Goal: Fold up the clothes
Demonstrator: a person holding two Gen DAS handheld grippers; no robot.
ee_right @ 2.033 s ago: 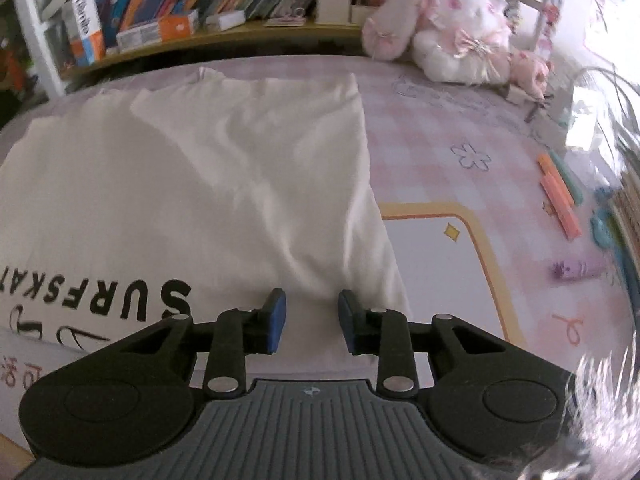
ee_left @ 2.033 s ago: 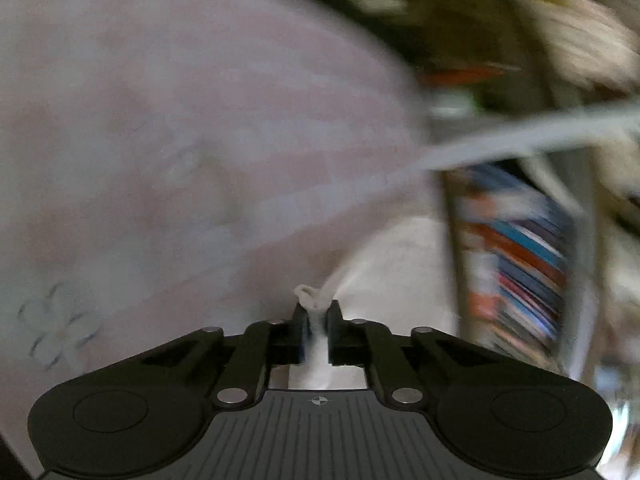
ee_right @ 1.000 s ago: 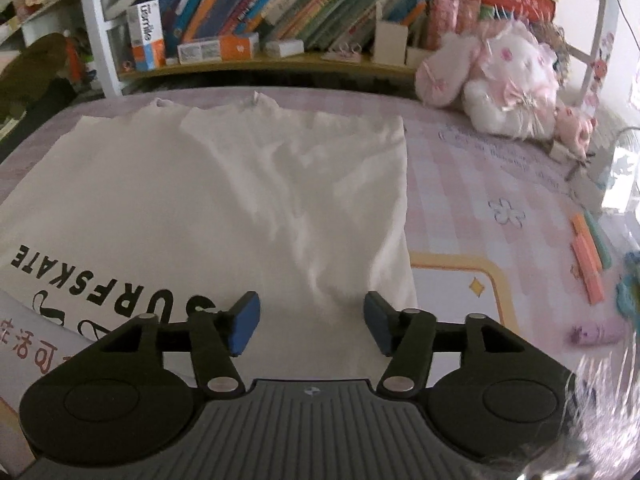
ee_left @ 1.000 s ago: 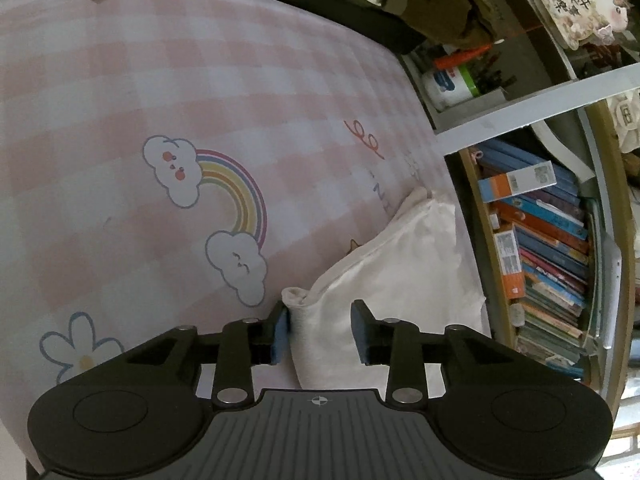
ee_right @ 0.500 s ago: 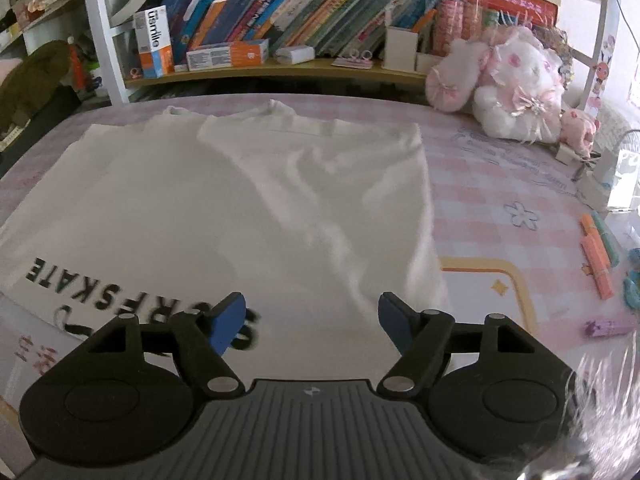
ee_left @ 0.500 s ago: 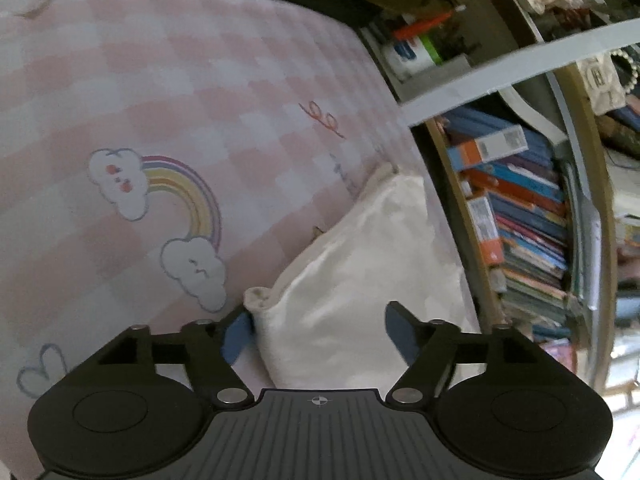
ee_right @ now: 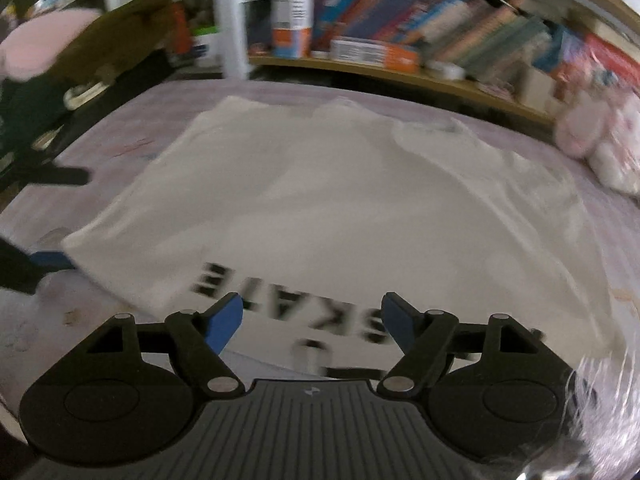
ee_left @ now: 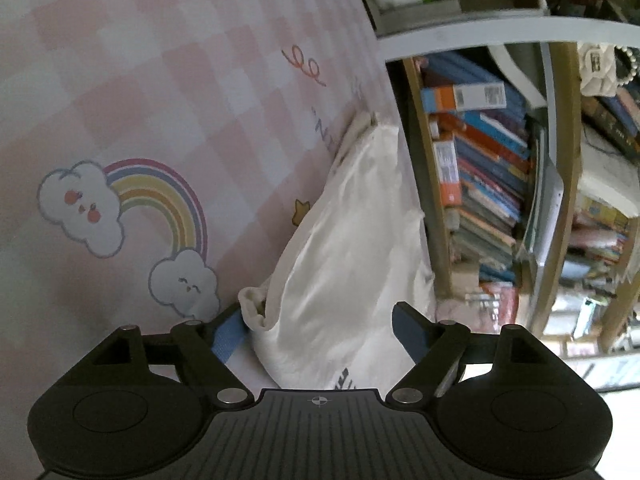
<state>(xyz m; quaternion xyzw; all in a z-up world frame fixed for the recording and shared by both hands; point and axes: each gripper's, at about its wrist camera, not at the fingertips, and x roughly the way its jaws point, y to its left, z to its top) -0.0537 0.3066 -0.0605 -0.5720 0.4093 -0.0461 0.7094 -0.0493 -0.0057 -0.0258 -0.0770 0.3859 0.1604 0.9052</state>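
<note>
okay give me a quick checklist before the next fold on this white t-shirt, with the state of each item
1. Left gripper released: ok, its jaws stand wide and press on nothing, though the folded corner lies between them.
2. Right gripper free: ok, jaws opening, nothing pinched.
3. White t-shirt lying flat on the checked mat: ok, only light wrinkles.
4. Folded corner neat: not ok, it curls up.
5. Far edge clear of the bookshelf: ok.
6. Next grasp point chosen: cannot tell, the right wrist view is blurred.
</note>
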